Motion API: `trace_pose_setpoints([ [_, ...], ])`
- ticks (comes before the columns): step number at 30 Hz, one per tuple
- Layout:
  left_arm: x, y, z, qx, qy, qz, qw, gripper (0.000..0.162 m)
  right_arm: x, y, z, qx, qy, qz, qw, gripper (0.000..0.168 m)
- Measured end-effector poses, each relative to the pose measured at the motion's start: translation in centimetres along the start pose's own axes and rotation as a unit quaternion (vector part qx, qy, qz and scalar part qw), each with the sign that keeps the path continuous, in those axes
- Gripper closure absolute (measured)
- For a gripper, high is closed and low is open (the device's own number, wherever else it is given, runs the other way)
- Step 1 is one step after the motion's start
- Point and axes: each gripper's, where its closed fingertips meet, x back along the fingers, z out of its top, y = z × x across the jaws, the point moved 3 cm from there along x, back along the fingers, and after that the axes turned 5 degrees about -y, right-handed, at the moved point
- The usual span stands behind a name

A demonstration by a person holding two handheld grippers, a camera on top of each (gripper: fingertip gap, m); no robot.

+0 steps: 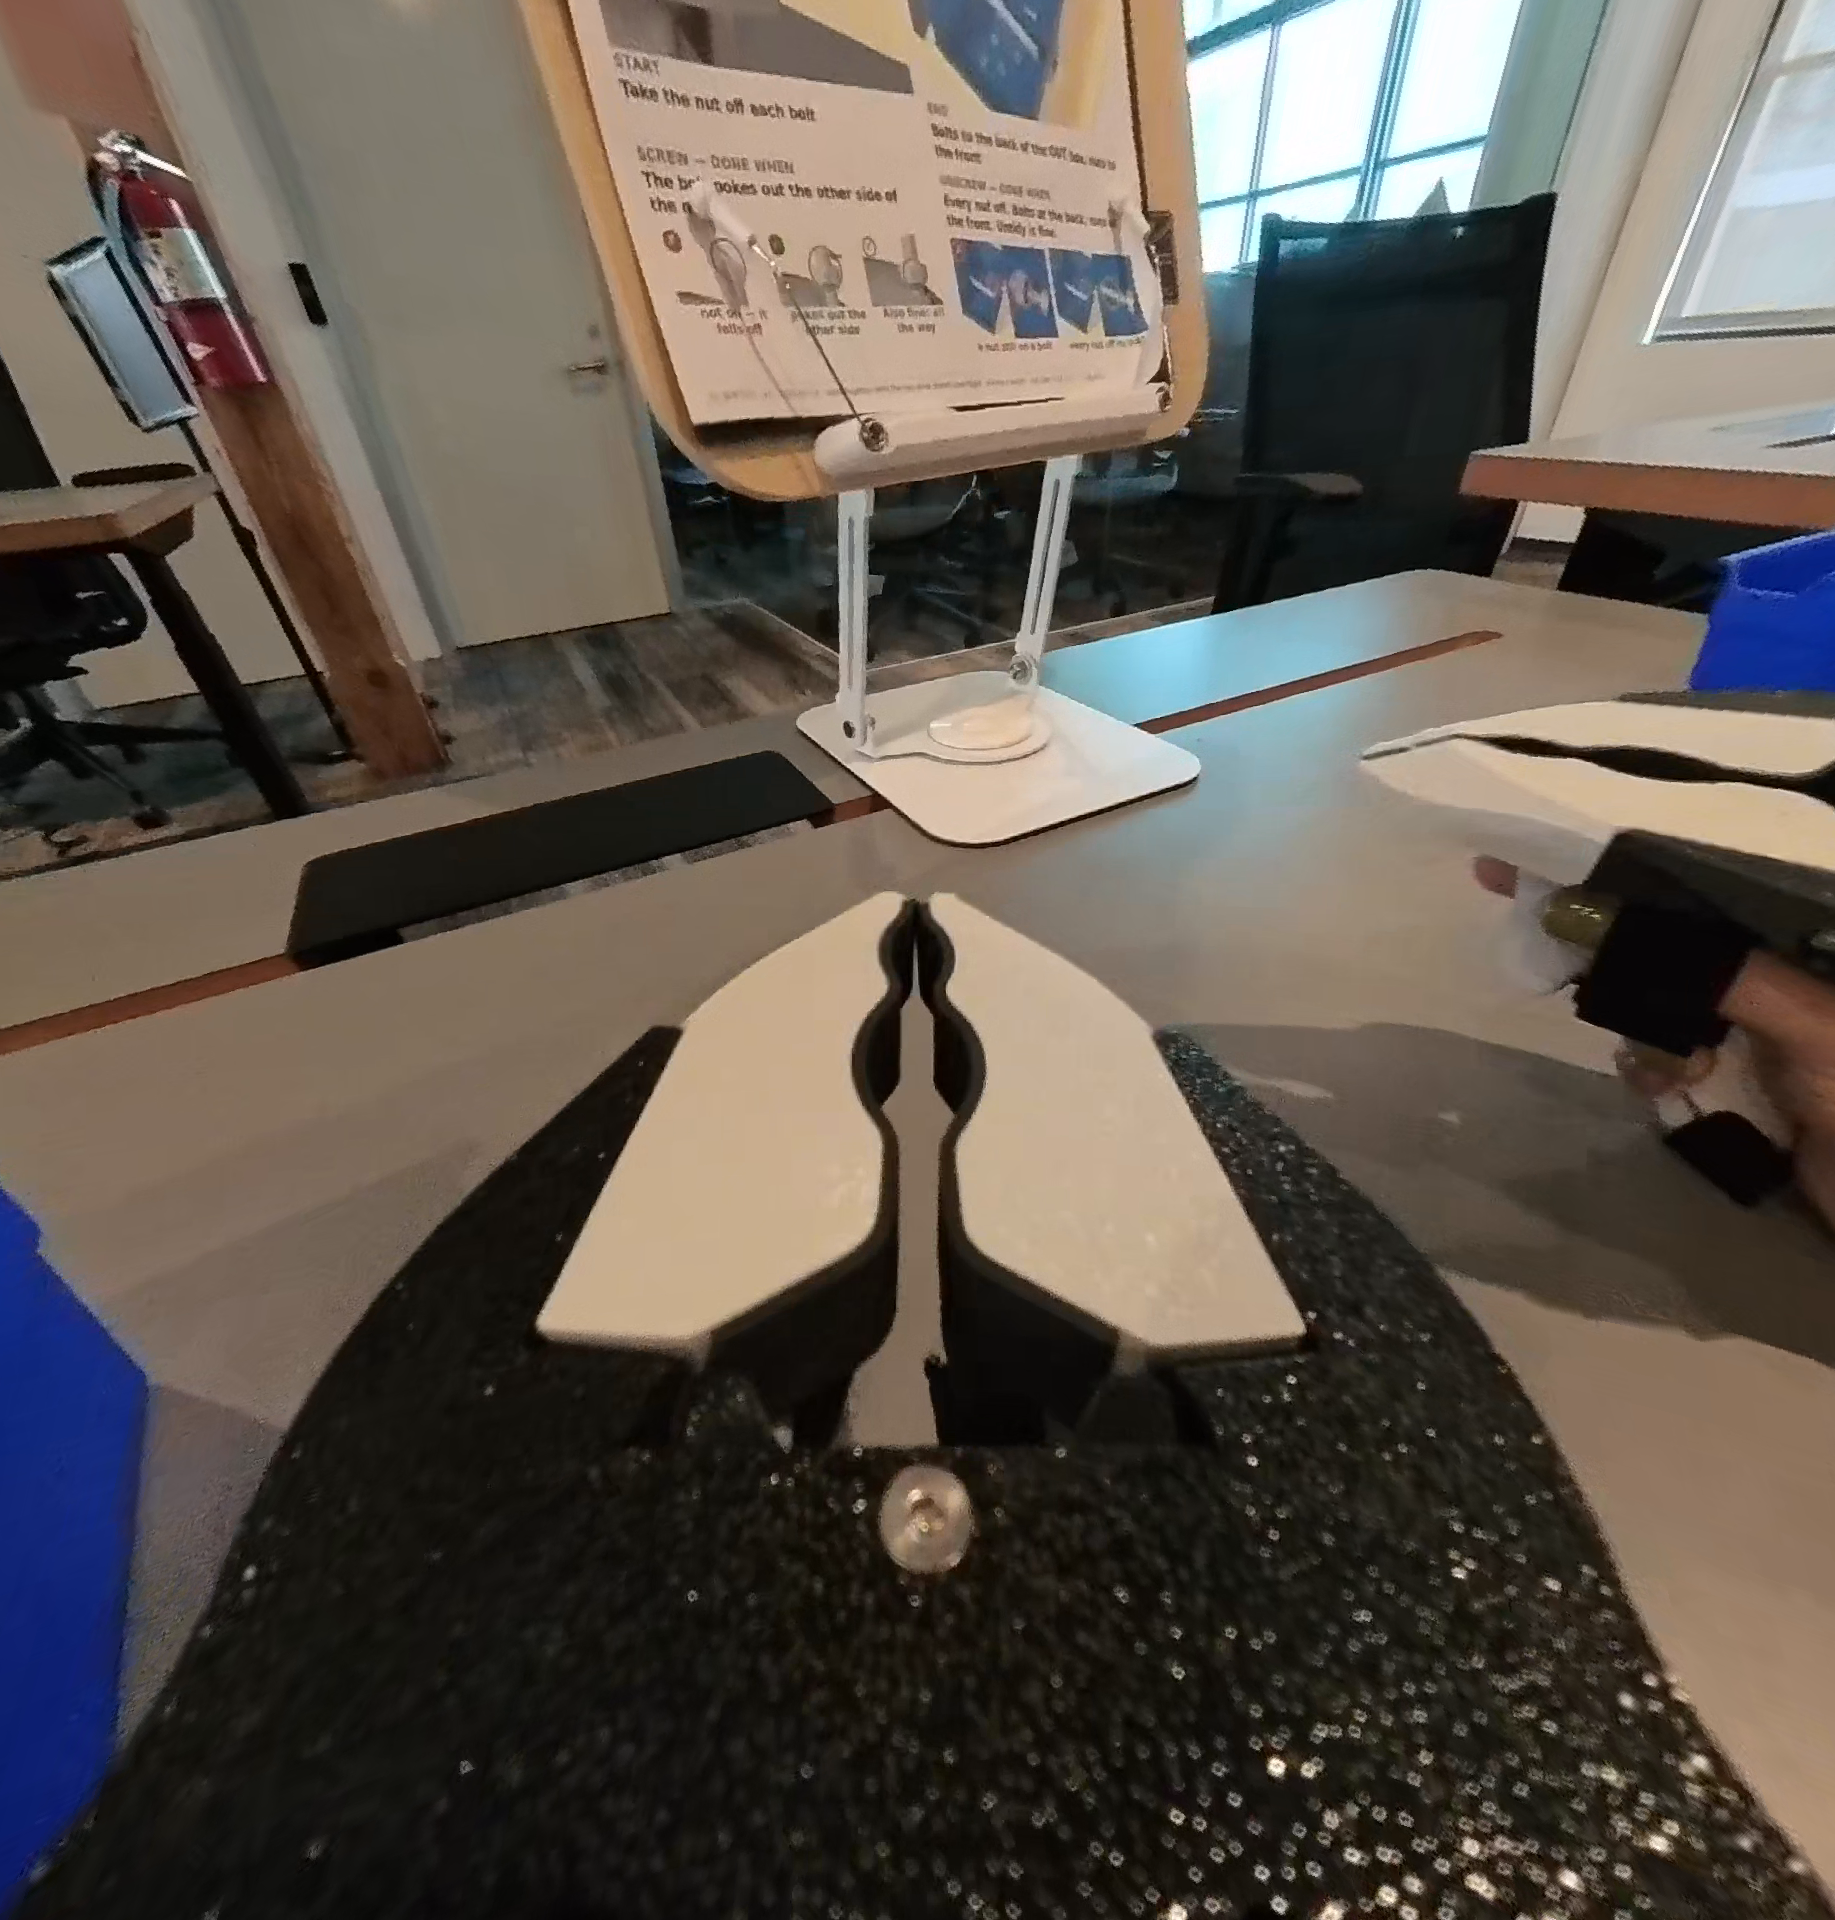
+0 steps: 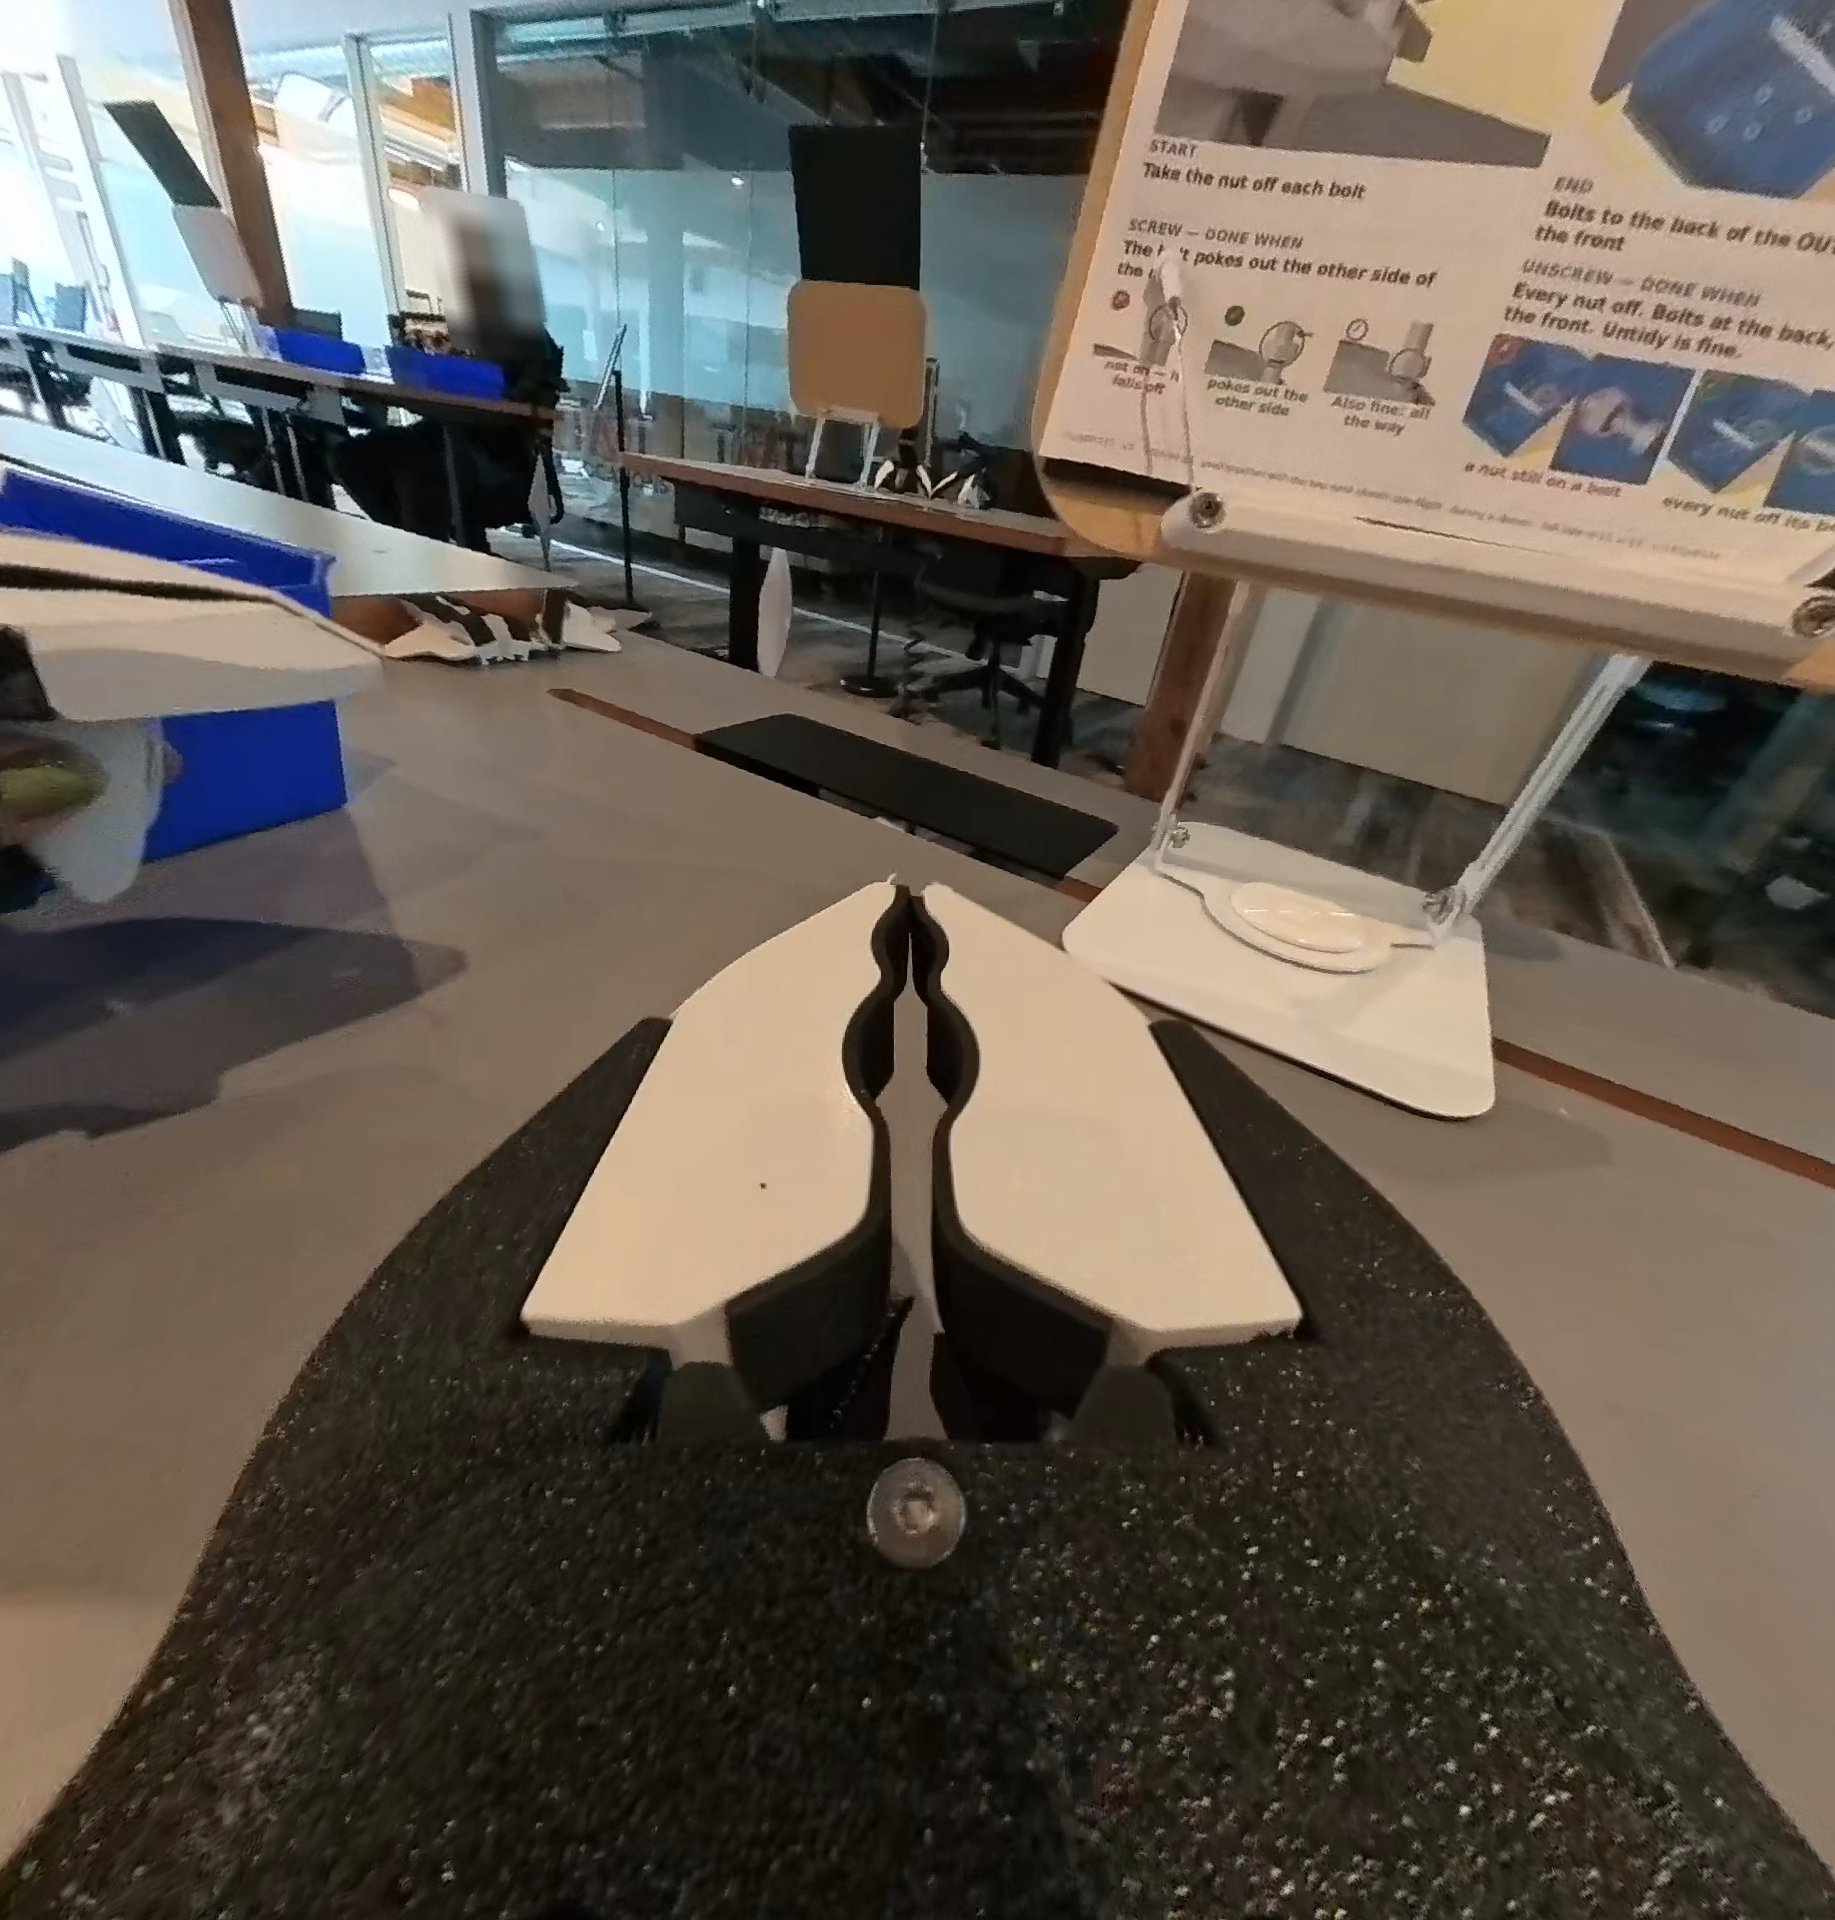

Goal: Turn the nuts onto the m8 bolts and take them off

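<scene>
Left gripper and right gripper hover closed and empty before the document stand; no nuts or bolts visible; judged pre-start; next, reach into a blue bin beside it.

Left gripper and right gripper both level, fingers closed, empty.

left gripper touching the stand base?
Apart. The left wrist view shows bare grey table between the shut left gripper and the white stand base beyond it.
</scene>
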Motion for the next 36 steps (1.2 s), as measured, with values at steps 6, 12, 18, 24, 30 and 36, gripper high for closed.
trace_pose_setpoints([
  [6,0.3,-1.3,-0.3,-0.027,0.014,-0.008,1.0,0.162,1.1,0.2,0.3,0.055,0.021,-0.054,0.997,0.168],
  [12,0.8,-2.8,-0.7,-0.068,0.008,-0.021,0.997,0.162,3.0,1.3,0.2,0.064,0.012,-0.095,0.993,0.168],
  [18,1.4,-4.1,-0.7,-0.099,0.011,0.009,0.995,0.162,4.9,5.2,0.2,0.042,0.013,-0.149,0.988,0.168],
  [24,1.8,-4.7,-0.5,-0.099,0.015,0.035,0.994,0.162,5.9,7.9,-0.2,0.013,0.01,-0.19,0.982,0.168],
  [30,2.4,-3.1,1.0,-0.097,0.04,-0.002,0.995,0.162,4.9,5.8,0.1,0.06,0.012,-0.162,0.985,0.168],
  [36,5.4,-0.7,5.1,-0.096,0.067,-0.044,0.992,0.162,4.1,4.2,0.1,0.077,0.026,-0.12,0.989,0.168],
])
